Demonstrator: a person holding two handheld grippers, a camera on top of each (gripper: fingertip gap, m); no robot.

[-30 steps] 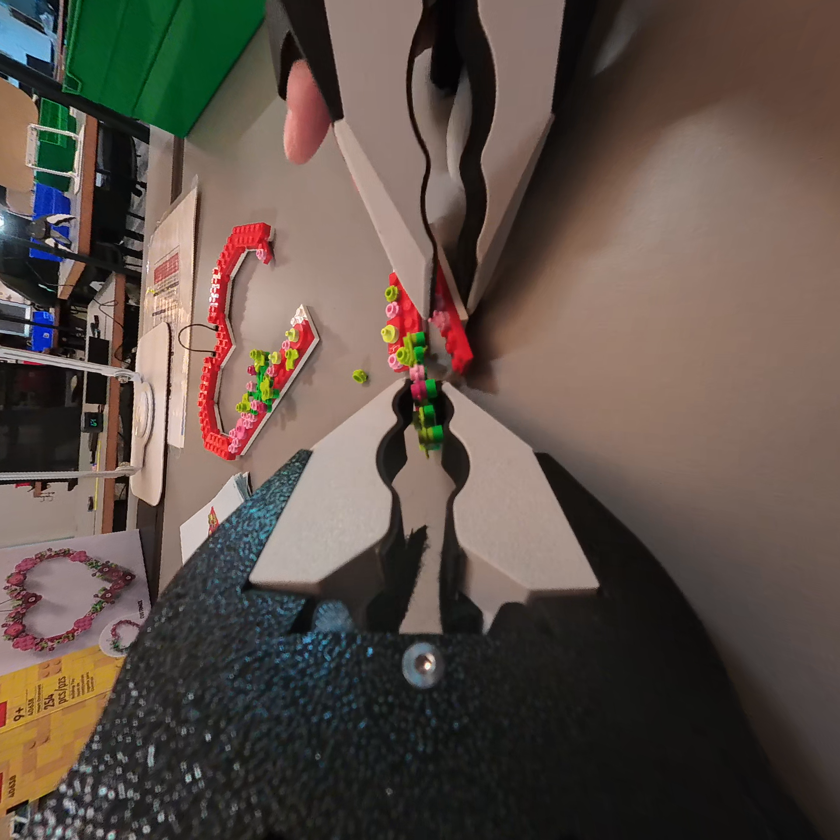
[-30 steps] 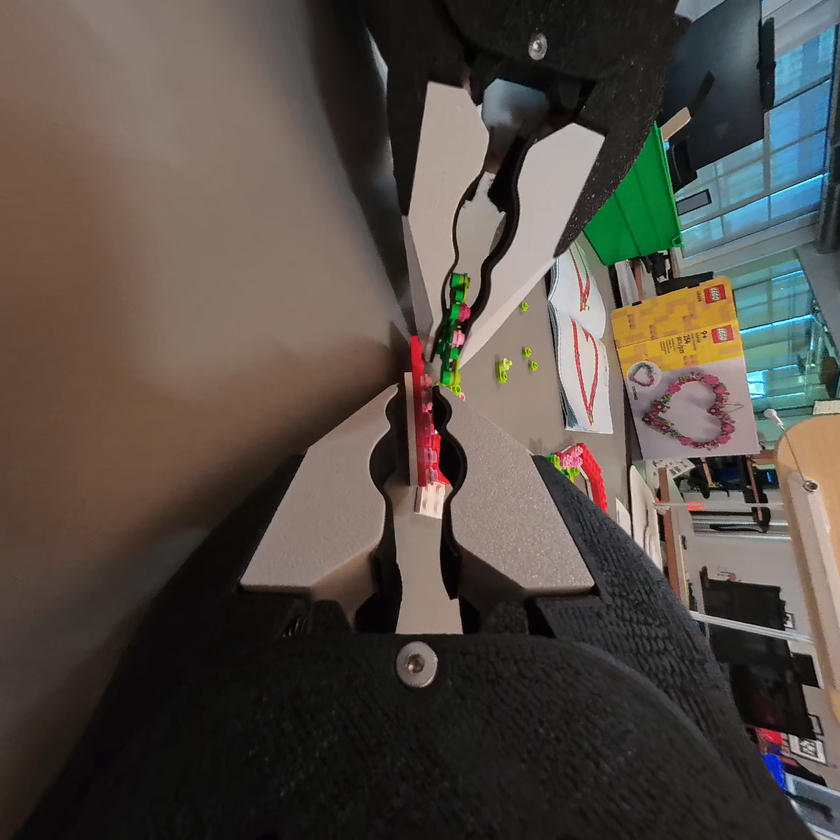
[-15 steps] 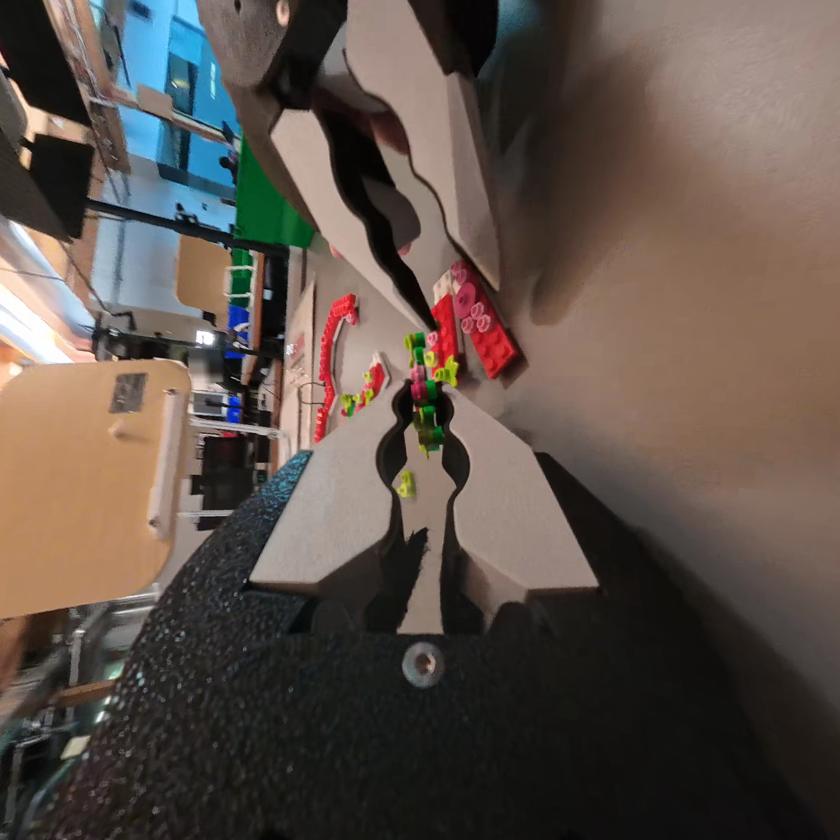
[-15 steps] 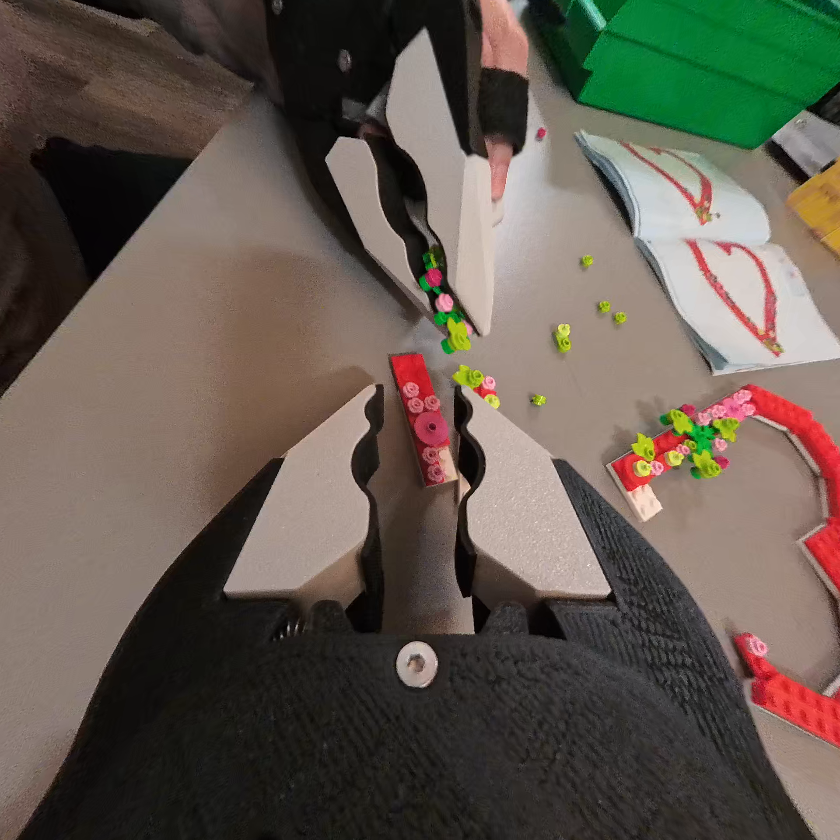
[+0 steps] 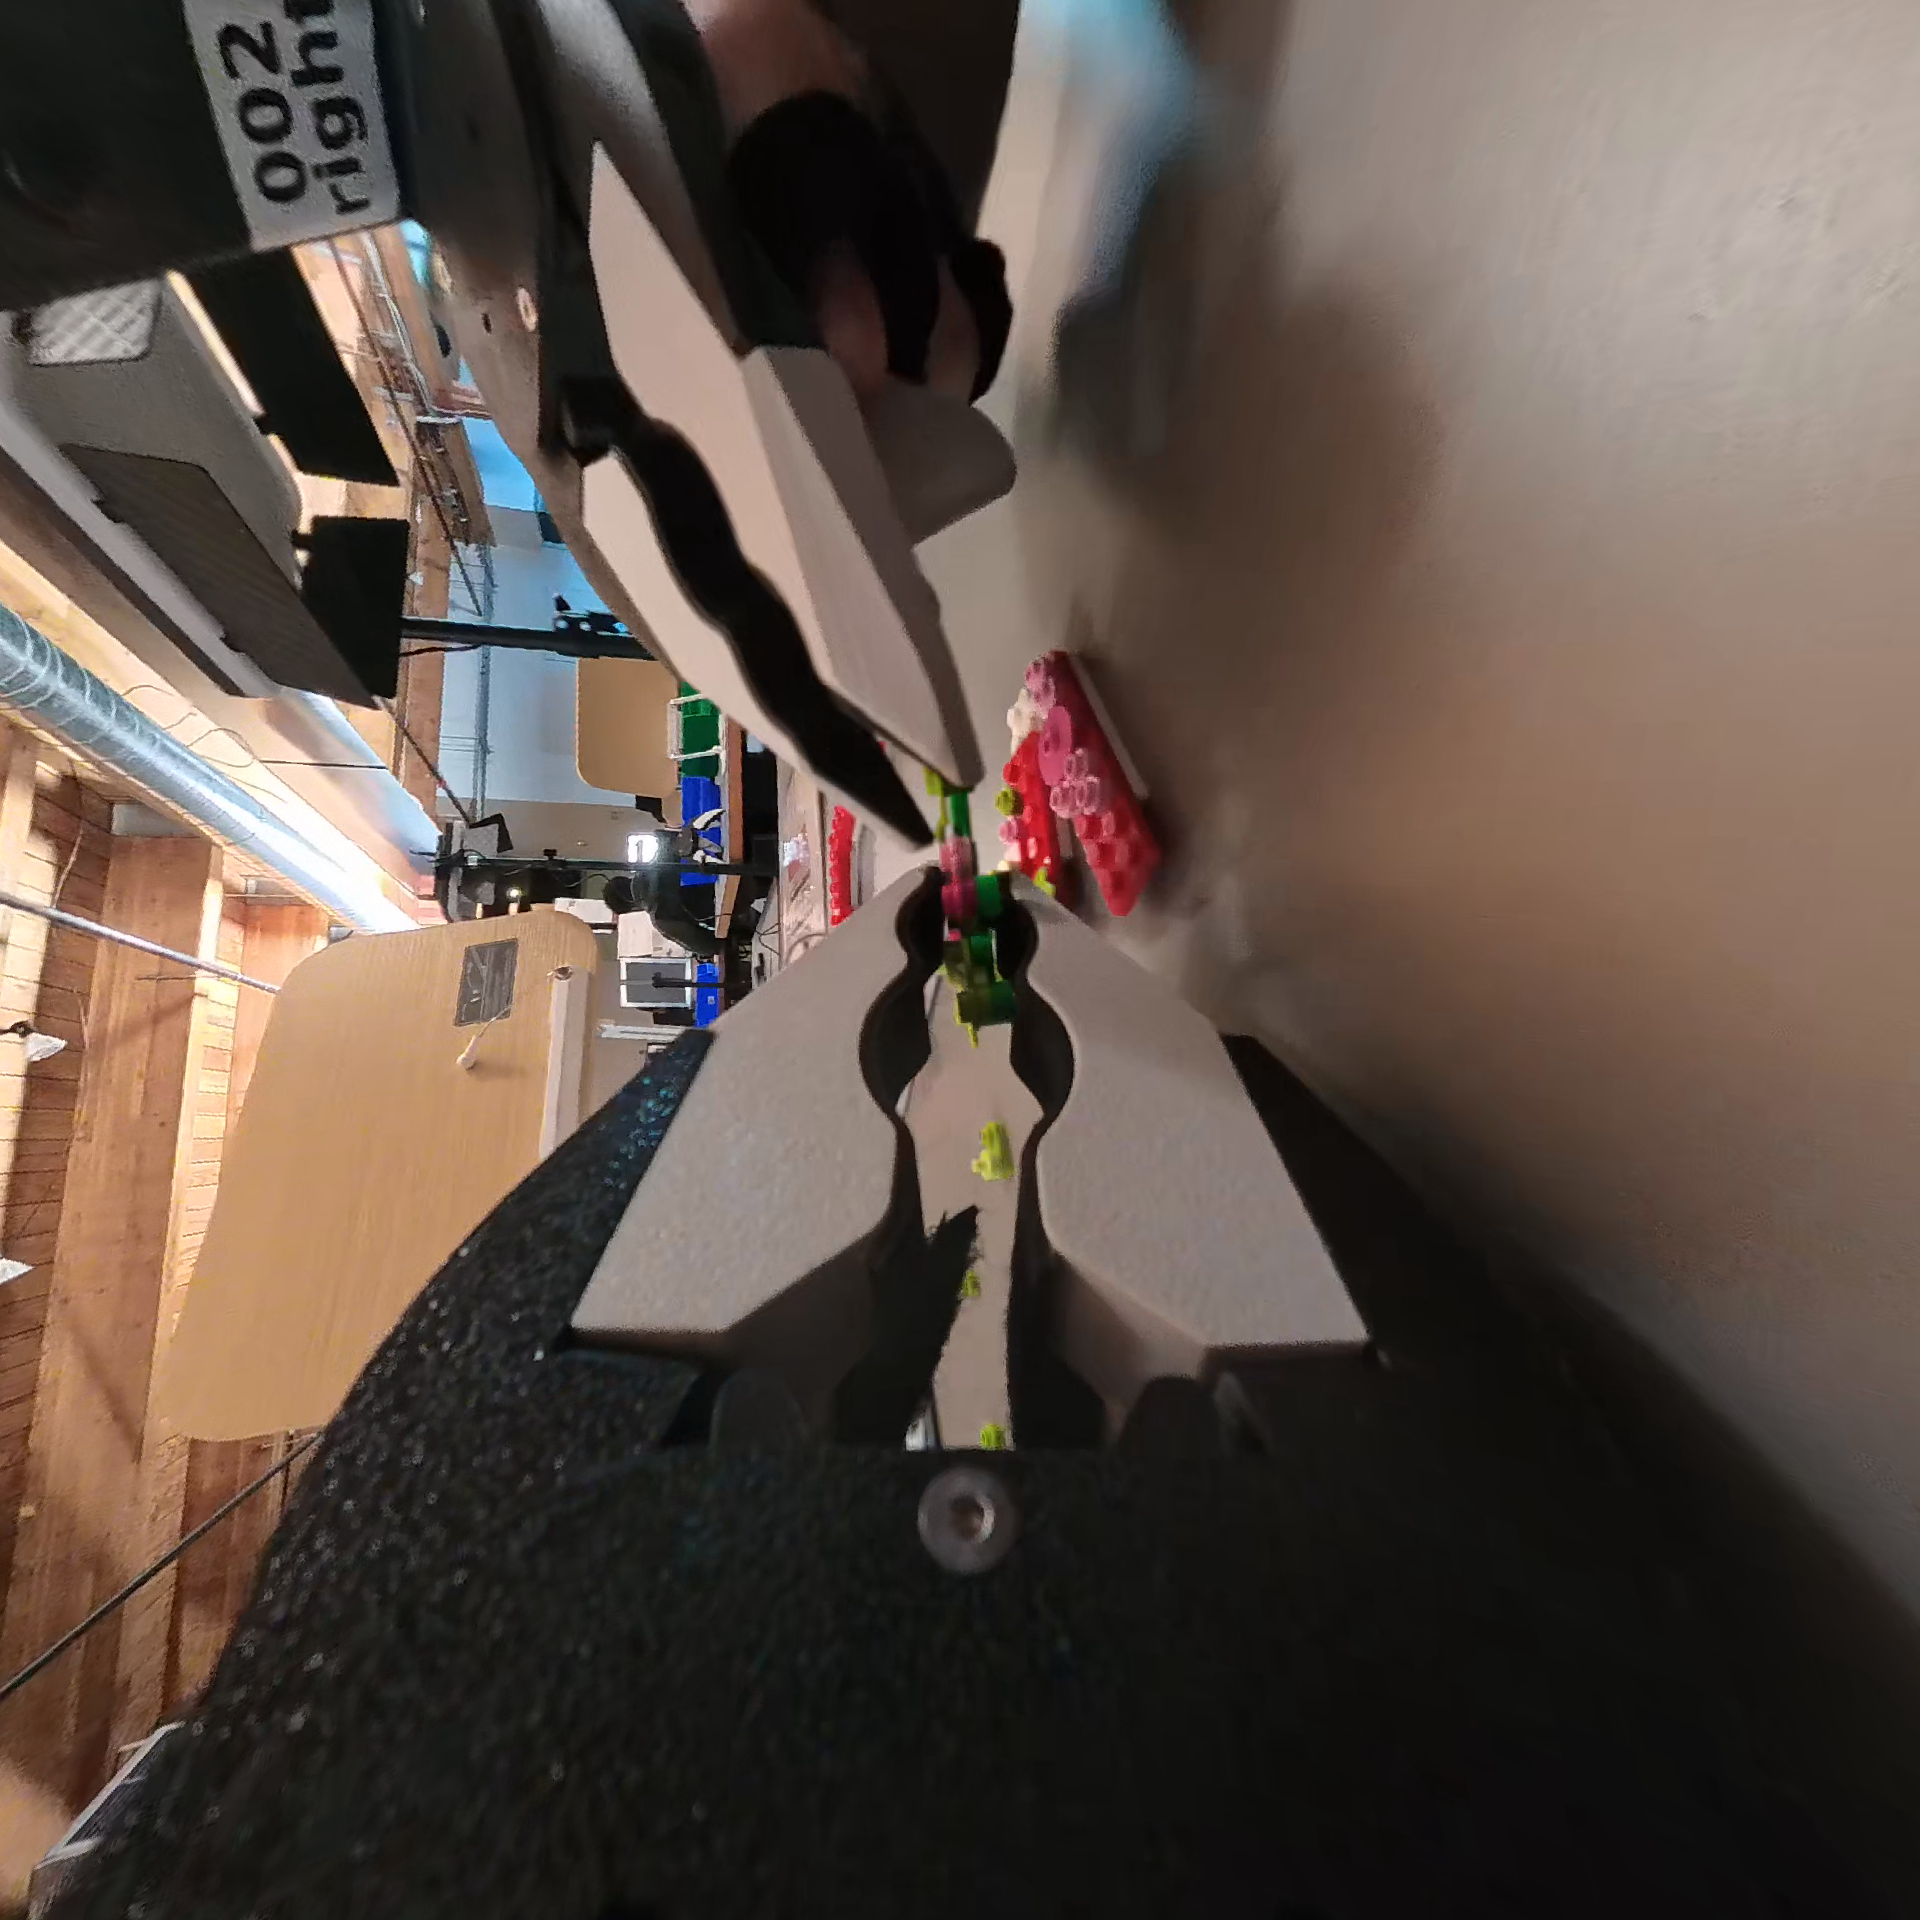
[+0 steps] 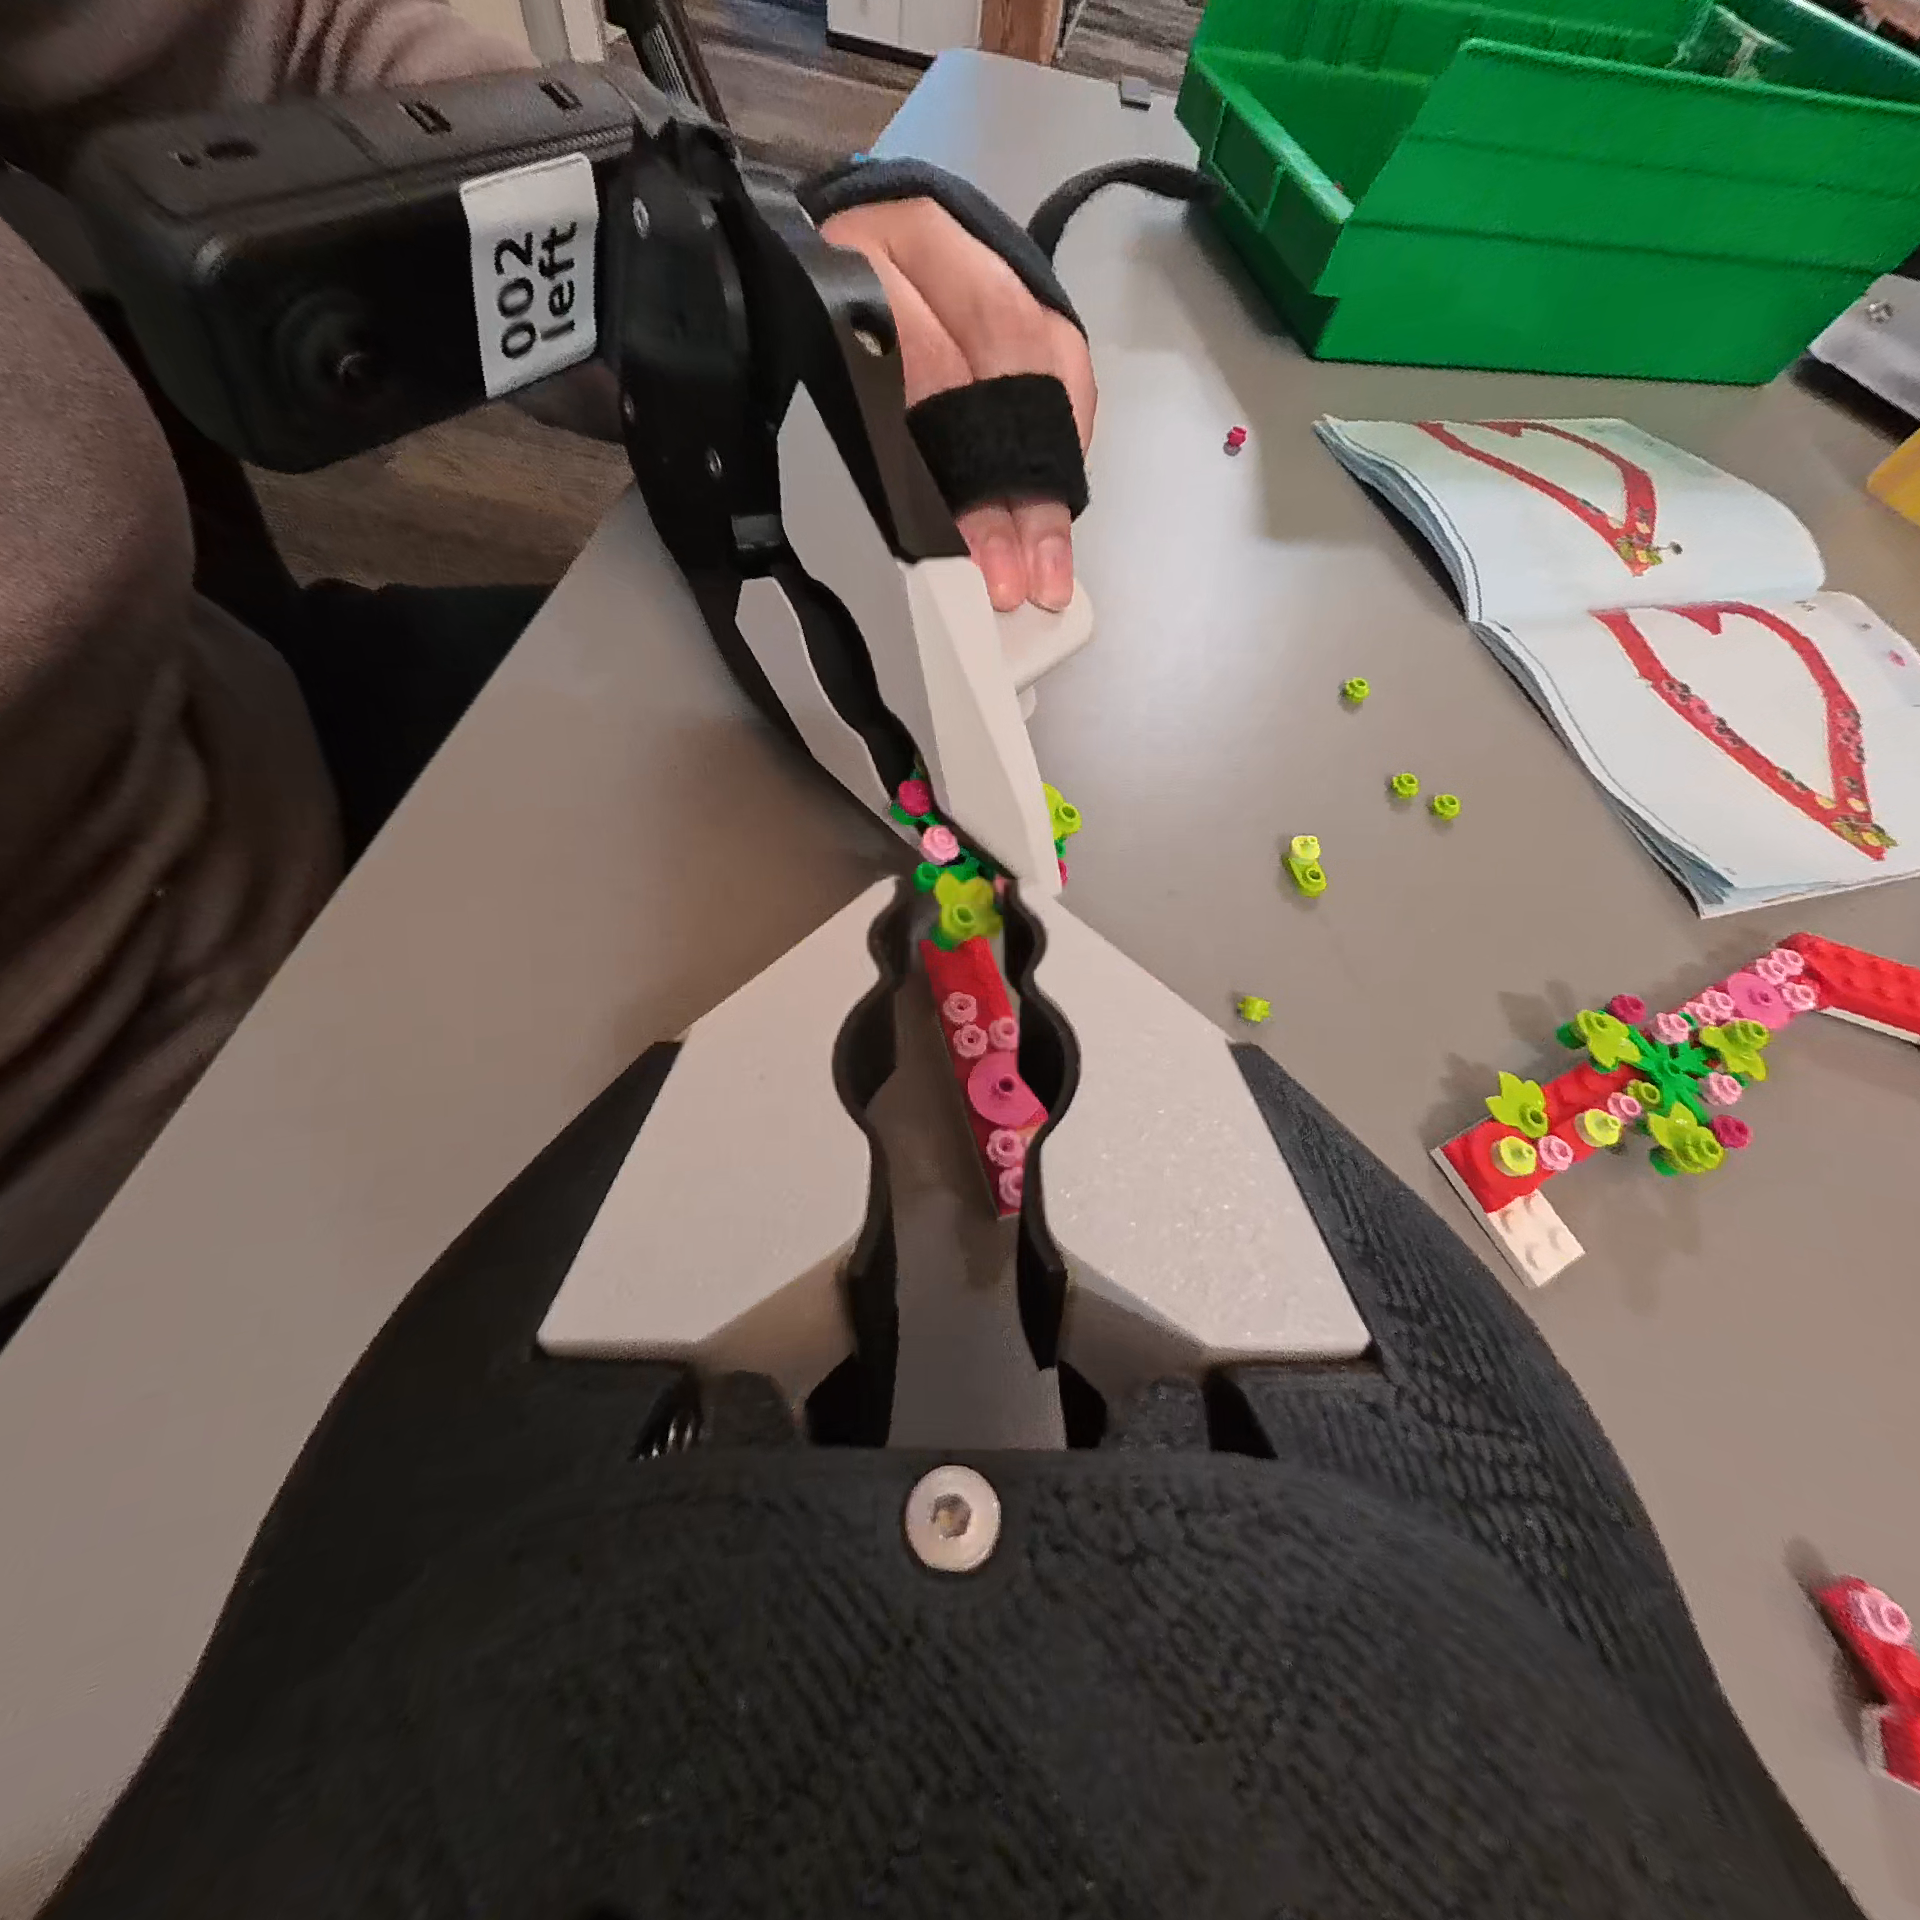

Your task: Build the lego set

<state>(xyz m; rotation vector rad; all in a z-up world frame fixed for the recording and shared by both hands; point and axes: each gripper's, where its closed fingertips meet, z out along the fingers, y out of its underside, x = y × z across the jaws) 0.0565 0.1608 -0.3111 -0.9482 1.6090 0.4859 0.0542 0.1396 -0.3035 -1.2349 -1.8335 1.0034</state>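
My left gripper (image 5: pixel 977 899) is shut on a small cluster of green, lime and pink flower pieces (image 5: pixel 971 935); it also shows in the right wrist view (image 6: pixel 966 842). A red plate with pink flowers (image 6: pixel 977 1049) lies flat on the grey table, seen through the gap of my right gripper (image 6: pixel 961 899). The right gripper hovers just above that plate with a narrow gap between its fingers. Its tips meet the free end of the cluster (image 6: pixel 961 904). In the left wrist view the right gripper (image 5: pixel 940 805) comes in from above, with the plate (image 5: pixel 1081 810) beside it.
A larger red segment with flowers (image 6: pixel 1662 1081), loose lime pieces (image 6: pixel 1304 862), an open instruction booklet (image 6: pixel 1662 644) and green bins (image 6: pixel 1558 208) lie to the right. Another red piece (image 6: pixel 1870 1631) is at the near right. The table edge (image 6: pixel 416 935) and a person's lap are left. The grippers are tip to tip, or close to it.
My right gripper let go of the red plate, which now lies on the table, and its fingers have narrowed again. The two grippers have closed in tip to tip. The left keeps its cluster.
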